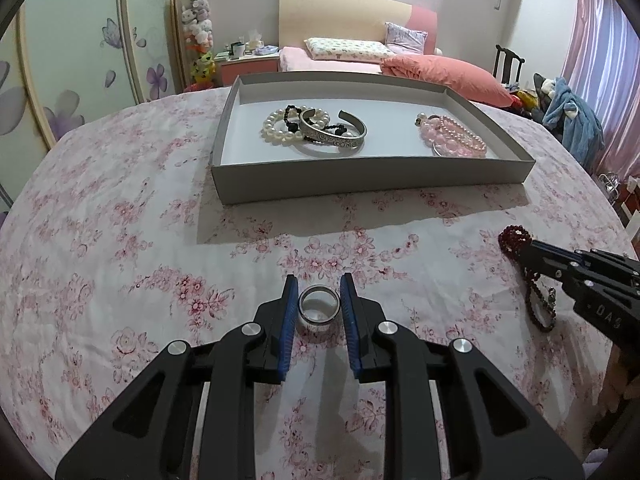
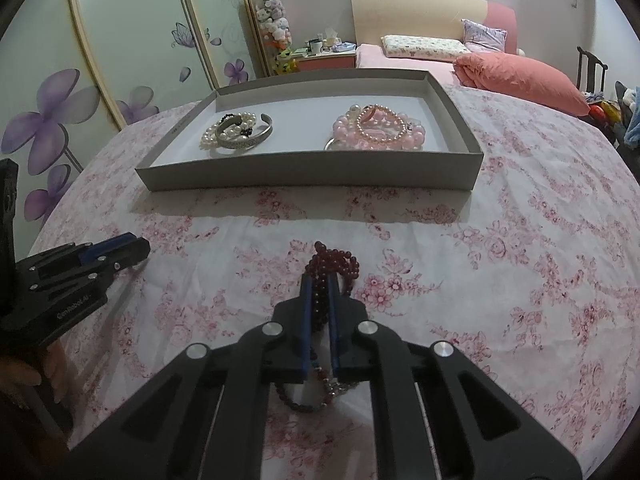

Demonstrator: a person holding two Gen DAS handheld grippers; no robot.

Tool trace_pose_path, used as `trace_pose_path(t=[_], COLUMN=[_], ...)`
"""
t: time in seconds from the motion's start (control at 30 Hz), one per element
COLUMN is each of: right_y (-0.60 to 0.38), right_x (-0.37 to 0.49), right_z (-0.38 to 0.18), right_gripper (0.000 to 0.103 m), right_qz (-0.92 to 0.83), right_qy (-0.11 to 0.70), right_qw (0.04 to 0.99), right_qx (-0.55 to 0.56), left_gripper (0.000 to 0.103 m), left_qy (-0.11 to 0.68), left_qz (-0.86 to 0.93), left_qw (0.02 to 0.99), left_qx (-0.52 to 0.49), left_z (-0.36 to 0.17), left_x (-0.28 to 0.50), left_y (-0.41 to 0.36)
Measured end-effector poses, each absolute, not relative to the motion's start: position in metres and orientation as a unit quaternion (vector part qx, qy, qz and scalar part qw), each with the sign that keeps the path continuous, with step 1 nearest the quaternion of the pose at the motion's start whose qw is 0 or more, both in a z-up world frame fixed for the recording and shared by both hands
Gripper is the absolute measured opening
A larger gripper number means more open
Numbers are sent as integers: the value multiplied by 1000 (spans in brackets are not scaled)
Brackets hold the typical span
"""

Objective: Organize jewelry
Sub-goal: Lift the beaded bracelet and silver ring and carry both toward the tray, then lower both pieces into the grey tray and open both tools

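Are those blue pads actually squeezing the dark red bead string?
Touching. In the right wrist view the right gripper has its blue pads closed against the dark red bead string, with no gap showing.

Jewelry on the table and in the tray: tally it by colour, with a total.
Silver: 3 (cuff, ring, hoop)
White pearl strand: 1
Black bead strand: 1
Pink: 2 (large beads, small beads)
Dark red bead strand: 1
Total: 8; tangled piles may hide more.
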State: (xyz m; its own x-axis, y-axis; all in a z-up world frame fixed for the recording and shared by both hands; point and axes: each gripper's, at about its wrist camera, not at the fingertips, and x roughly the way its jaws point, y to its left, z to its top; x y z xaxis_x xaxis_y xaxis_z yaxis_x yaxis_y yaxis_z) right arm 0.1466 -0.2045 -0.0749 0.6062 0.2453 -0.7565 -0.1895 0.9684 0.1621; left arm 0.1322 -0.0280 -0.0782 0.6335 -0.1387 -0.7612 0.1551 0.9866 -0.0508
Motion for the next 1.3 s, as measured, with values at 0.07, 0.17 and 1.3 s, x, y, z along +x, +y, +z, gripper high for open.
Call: trace_pose_path(t=[0.07, 0.17, 1.3], right_y=[-205, -206, -217], right_x=[145, 144, 109], right_z=[-72, -66, 34], right_gripper=[7, 5, 5], right_qz=[121, 121, 115], right_qy=[421, 413, 220], right_qw=[898, 902, 967], right_qx=[34, 37, 56], left_gripper=[23, 23, 23], left_qy=[419, 416, 230], left_qz=[-81, -81, -47], left_qw=[904, 906, 972], left_qx=[9, 7, 18], left_z=[-77, -75, -6], left_x=[131, 130, 93], left_y=[-28, -27, -36])
